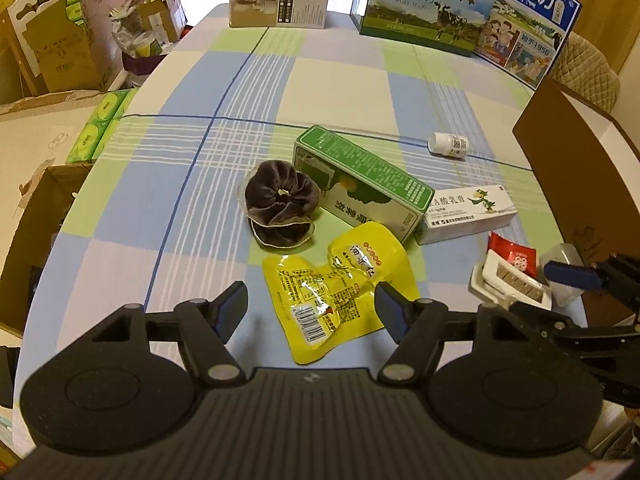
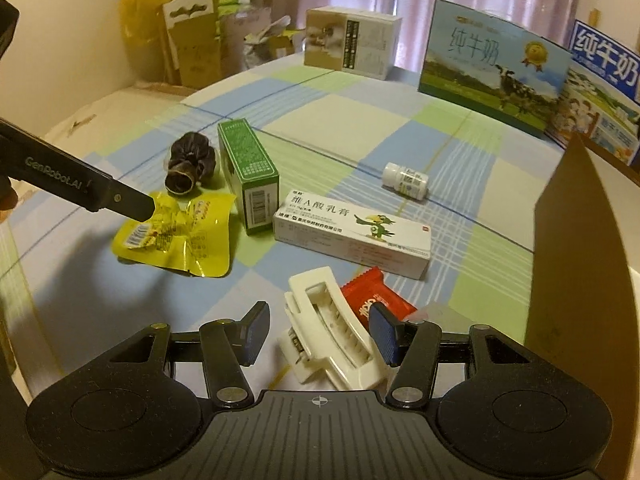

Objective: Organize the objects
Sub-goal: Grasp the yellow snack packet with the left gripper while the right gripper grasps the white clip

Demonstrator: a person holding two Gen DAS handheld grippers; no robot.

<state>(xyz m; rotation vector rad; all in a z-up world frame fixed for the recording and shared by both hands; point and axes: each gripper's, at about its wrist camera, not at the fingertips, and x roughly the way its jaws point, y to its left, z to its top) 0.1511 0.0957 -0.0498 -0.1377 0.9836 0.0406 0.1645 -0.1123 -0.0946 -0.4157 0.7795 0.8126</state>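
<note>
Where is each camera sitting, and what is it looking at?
Left wrist: on the left gripper, looking down past its open fingers at the yellow packet.
Right wrist: on the right gripper, looking down at the white hair clip between its fingers.
Both show the green box and each other's gripper.
</note>
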